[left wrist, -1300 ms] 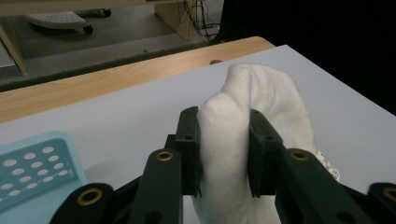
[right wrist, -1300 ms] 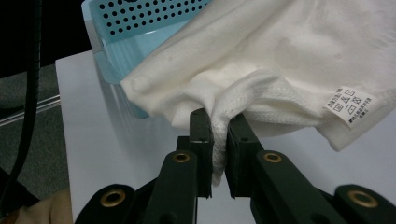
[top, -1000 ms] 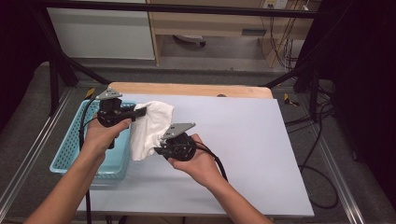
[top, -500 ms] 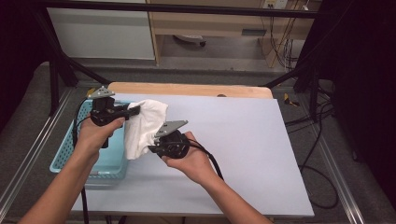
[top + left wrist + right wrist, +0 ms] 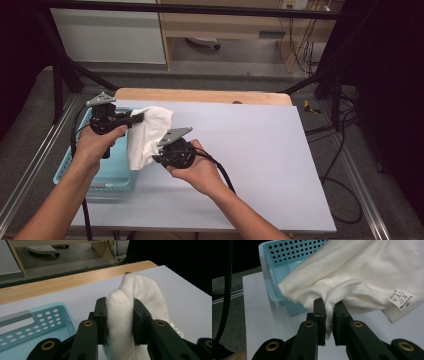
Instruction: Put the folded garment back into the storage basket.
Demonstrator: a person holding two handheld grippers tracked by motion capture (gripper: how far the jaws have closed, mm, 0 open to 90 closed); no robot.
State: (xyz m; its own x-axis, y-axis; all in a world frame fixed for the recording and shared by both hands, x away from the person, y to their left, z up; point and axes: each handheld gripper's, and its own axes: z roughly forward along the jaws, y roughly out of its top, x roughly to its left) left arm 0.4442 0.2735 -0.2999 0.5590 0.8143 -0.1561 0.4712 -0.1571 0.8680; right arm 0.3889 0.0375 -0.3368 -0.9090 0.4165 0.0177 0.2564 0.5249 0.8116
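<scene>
A white towel (image 5: pixel 147 134) hangs in the air between both grippers, above the table's left side and the basket's right rim. My left gripper (image 5: pixel 136 118) is shut on the towel's upper bunch (image 5: pixel 121 312), its jaws pressing the thick fold from both sides. My right gripper (image 5: pixel 156 159) is shut on the towel's lower hem (image 5: pixel 329 315). A small care label (image 5: pixel 400 298) shows on the towel's edge. A light blue perforated basket (image 5: pixel 116 170) sits at the table's left edge, below the left gripper.
The pale grey table top (image 5: pixel 260 150) stretches right of the hands, with a wooden strip (image 5: pixel 200 95) along its far edge. Metal frame rails (image 5: pixel 30 165) run beside the table. Cables (image 5: pixel 340 125) lie on the floor at the right.
Both grippers have carried the towel to the left, over the basket's right rim. Both grips stay the same.
</scene>
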